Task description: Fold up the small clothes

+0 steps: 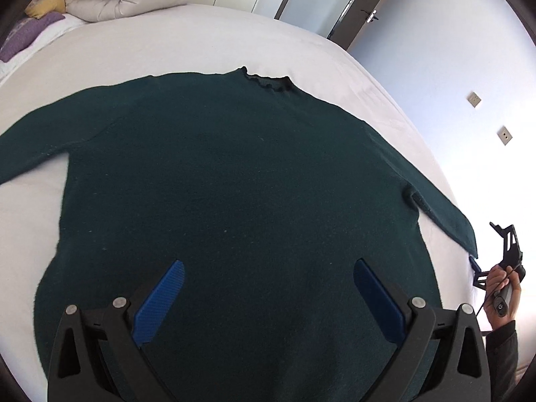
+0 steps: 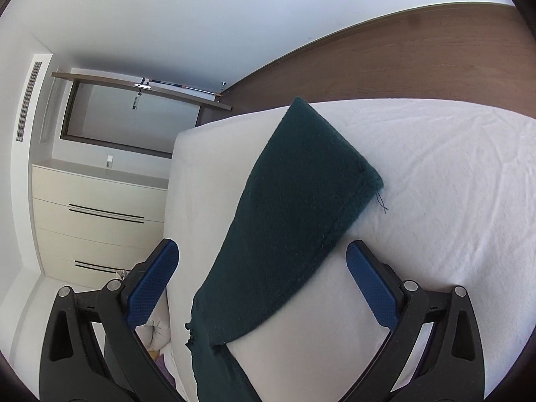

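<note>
Spread flat on the white bed point(image 1: 201, 40), the dark green sweater point(image 1: 234, 174) looks soft, light and floppy; both grippers, left point(image 1: 268, 269) and right point(image 2: 263, 249), hover with fingers apart, so pinching the sleeve cuff point(image 2: 335, 174) seems best.

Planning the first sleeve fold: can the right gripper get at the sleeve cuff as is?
Probably yes. The right gripper is open, its fingers straddling the sweater sleeve, and the cuff lies flat and uncovered on the bed just ahead.

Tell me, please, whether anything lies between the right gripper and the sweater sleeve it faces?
Nothing visible does. The right gripper is open, with the sleeve of the dark green sweater lying flat on the white bed between its fingers.
</note>
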Available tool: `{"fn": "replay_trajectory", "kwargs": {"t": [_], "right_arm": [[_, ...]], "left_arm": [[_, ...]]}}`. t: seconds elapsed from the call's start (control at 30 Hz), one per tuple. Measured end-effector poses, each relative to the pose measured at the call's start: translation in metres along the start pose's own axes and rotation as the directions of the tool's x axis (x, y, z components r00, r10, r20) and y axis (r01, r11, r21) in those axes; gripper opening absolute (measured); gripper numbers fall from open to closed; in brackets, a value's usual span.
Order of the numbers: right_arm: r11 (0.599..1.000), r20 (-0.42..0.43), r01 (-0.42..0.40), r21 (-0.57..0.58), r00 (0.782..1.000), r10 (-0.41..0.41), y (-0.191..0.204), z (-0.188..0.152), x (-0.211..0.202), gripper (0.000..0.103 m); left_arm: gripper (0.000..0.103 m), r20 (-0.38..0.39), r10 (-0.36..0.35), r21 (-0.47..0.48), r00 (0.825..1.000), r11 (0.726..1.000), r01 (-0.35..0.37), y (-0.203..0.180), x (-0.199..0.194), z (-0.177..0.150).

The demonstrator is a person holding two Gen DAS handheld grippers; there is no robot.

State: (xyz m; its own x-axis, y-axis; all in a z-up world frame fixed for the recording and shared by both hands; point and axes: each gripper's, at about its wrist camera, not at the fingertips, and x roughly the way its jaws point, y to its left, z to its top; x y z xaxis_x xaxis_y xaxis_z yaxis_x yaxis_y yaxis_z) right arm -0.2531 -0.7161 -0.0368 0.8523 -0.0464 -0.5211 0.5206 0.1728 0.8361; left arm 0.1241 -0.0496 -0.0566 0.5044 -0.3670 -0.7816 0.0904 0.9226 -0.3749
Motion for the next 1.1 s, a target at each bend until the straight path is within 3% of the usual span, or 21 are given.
{"fn": "replay_trajectory", "kwargs": {"t": [0.13, 0.3, 0.4, 0.47, 0.57, 0.77, 0.97, 1.03, 1.1], "right_arm": [[0.999, 0.018, -0.007, 0.050, 1.000, 0.006, 0.003, 0.018, 0.014, 0.098], [0.997, 0.036, 0.007, 0.072, 0.999, -0.009, 0.015, 0.029, 0.032, 0.095], [0.997, 0.032, 0.018, 0.075, 0.999, -0.021, 0.016, 0.033, 0.043, 0.073], [0.996, 0.023, 0.023, 0.083, 0.999, -0.025, 0.014, 0.037, 0.053, 0.051], [0.995, 0.019, 0.033, 0.093, 0.999, -0.035, 0.011, 0.041, 0.065, 0.031], [0.996, 0.054, 0.064, 0.063, 0.996, -0.067, 0.043, 0.029, 0.082, 0.025], [0.975, 0.116, 0.129, -0.179, 0.987, -0.109, 0.116, 0.002, 0.080, 0.014], [0.941, 0.128, 0.153, -0.301, 0.985, -0.119, 0.153, -0.013, 0.089, 0.012], [0.874, 0.134, 0.183, -0.450, 0.982, -0.137, 0.193, -0.036, 0.104, 0.012]], "left_arm": [[0.102, 0.006, -0.048, -0.056, 0.999, 0.997, 0.048, 0.006, 0.010, 0.011], [0.092, 0.024, -0.037, -0.082, 0.999, 0.996, 0.039, 0.013, 0.015, 0.020], [0.091, 0.029, -0.037, -0.087, 0.999, 0.995, 0.040, 0.016, 0.013, 0.024], [0.091, 0.032, -0.036, -0.084, 0.999, 0.996, 0.039, 0.018, 0.016, 0.030], [0.091, 0.030, -0.050, -0.087, 0.998, 0.995, 0.053, 0.019, 0.018, 0.036], [0.091, 0.056, -0.070, -0.058, 0.996, 0.996, 0.073, 0.019, 0.011, 0.049], [0.091, 0.068, -0.087, -0.056, 0.994, 0.994, 0.091, 0.025, 0.004, 0.056], [0.091, 0.066, -0.096, -0.067, 0.993, 0.993, 0.101, 0.028, 0.004, 0.056], [0.091, 0.062, -0.118, -0.080, 0.991, 0.989, 0.123, 0.030, 0.005, 0.057]]}}
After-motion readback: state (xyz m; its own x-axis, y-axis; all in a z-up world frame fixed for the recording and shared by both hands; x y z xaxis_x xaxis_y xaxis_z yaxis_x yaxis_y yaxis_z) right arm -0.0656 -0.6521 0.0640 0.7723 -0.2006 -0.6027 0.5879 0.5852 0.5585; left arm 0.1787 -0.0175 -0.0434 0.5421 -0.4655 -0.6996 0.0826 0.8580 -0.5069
